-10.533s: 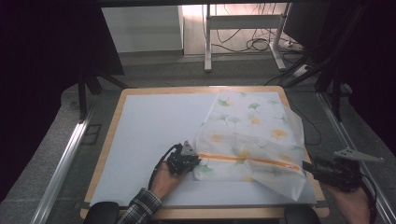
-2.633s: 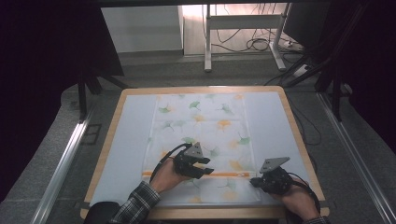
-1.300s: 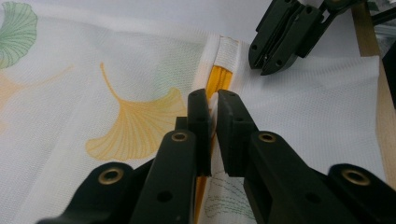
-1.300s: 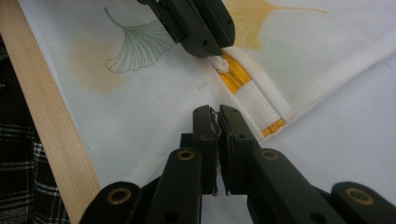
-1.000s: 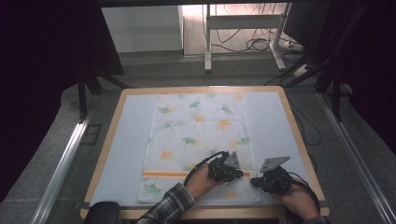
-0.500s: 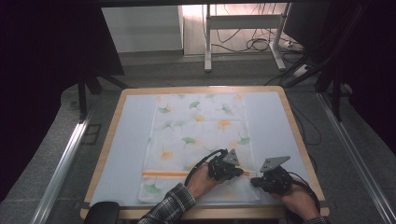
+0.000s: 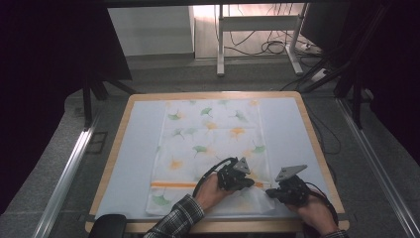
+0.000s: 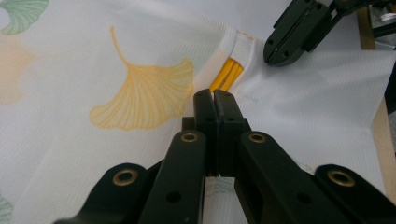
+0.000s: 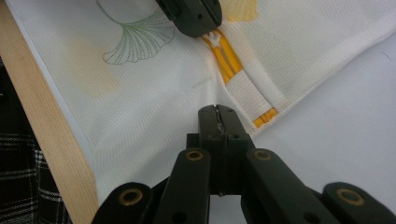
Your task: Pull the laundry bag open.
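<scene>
We've both tongs, left gripper (image 8: 215,100) & right gripper (image 9: 218,114), clamped on the cloth (image 7: 213,134) near the table's (image 7: 124,148) front-right corner, apparently; uneven pull could bunch it

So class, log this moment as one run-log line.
scene: ginkgo-print cloth flat on table | left gripper: shut on cloth | right gripper: shut on cloth

No readable text, label, brand, number or sign appears anywhere in these views
</scene>
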{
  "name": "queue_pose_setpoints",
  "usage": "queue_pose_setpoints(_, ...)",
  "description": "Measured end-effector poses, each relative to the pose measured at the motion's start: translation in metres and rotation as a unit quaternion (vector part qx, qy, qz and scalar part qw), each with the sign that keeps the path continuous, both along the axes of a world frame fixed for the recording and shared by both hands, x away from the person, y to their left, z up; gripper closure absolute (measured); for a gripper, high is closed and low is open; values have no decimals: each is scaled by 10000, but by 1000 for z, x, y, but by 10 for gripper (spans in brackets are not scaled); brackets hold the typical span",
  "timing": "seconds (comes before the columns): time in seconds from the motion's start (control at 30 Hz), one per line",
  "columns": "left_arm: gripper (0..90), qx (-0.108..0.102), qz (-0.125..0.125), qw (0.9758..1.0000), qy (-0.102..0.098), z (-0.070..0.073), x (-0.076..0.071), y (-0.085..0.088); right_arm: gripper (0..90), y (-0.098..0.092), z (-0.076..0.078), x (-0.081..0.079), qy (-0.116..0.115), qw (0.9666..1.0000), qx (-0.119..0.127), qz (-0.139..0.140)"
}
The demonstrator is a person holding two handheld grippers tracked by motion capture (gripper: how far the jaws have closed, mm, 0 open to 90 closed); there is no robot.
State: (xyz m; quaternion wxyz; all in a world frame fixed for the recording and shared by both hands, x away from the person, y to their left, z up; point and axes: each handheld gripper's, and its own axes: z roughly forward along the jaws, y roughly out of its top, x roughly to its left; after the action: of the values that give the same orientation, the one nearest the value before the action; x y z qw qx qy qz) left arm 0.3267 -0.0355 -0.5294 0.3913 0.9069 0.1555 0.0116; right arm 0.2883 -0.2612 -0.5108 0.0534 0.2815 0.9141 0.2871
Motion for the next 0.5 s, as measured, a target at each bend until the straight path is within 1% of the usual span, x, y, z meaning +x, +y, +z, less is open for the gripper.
queue_pose_setpoints(0.2, 900, -6, -2, 10000, 16, 0, 1, 4, 897, 0, 0, 0, 15, 10000, 13, -7)
queue_pose_setpoints(0.27, 900, 16, 5, 10000, -11, 0, 0, 5, 897, 0, 0, 0, 4, 10000, 6, 1)
queue_pose_setpoints(0.5, 900, 9, 25, 10000, 22, 0, -1, 9, 897, 0, 0, 0, -21, 10000, -14, 7)
